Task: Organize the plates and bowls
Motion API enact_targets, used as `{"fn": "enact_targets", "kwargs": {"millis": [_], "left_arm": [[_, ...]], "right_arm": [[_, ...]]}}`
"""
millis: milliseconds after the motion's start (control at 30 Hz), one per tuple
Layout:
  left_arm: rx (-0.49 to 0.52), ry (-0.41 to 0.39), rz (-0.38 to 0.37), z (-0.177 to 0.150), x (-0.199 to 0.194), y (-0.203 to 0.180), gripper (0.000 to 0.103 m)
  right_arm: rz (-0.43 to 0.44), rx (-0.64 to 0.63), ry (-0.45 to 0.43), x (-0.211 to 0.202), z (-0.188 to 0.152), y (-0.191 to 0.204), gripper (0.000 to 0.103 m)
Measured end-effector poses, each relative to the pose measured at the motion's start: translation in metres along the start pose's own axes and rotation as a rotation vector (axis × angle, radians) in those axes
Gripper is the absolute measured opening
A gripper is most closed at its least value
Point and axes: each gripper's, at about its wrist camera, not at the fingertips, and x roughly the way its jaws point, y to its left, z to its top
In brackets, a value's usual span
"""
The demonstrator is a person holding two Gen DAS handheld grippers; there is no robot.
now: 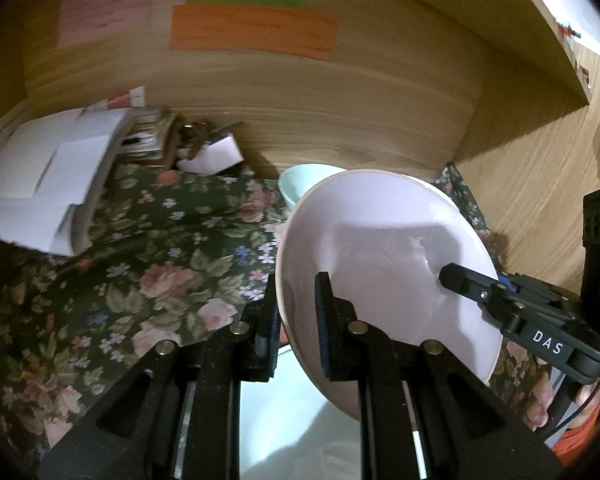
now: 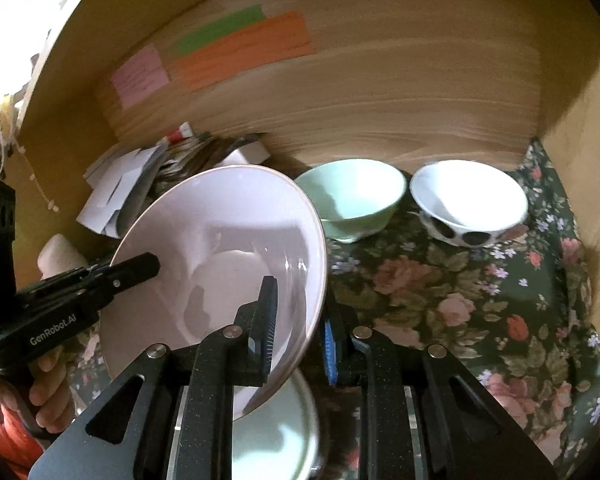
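A: Report the position of the pale pink round ceramic plate (image 1: 384, 264).

B: It is held tilted above the dark green floral cloth (image 1: 172, 248) on the counter. The left gripper (image 1: 298, 312) is closed on its left rim, one finger over the face and one behind. The right gripper (image 2: 300, 320) is clamped on the opposite rim in the same way.

A: What does the right wrist view add?

B: A mint green ceramic bowl (image 2: 352, 196) and a white bowl with dark spots (image 2: 470, 204), side by side near the wooden back panel (image 2: 380, 100). The left view shows only an edge of the green bowl behind the plate. A pale green plate (image 2: 284, 440) lies below the pink one.

A: Hand pose?

B: Both grippers angle downward. A hand (image 2: 48, 392) grips the left handle at the frame's lower left.
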Motion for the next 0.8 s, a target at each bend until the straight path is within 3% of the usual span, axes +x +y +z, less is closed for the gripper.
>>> {"fn": "enact_targets", "kwargs": {"millis": [800], "left_arm": [[-0.138,-0.071,0.131,-0.048,-0.065,0.096,0.015]], "right_arm": [[0.137,-0.127,0.061,0.036,-0.012,0.101,0.018]]}}
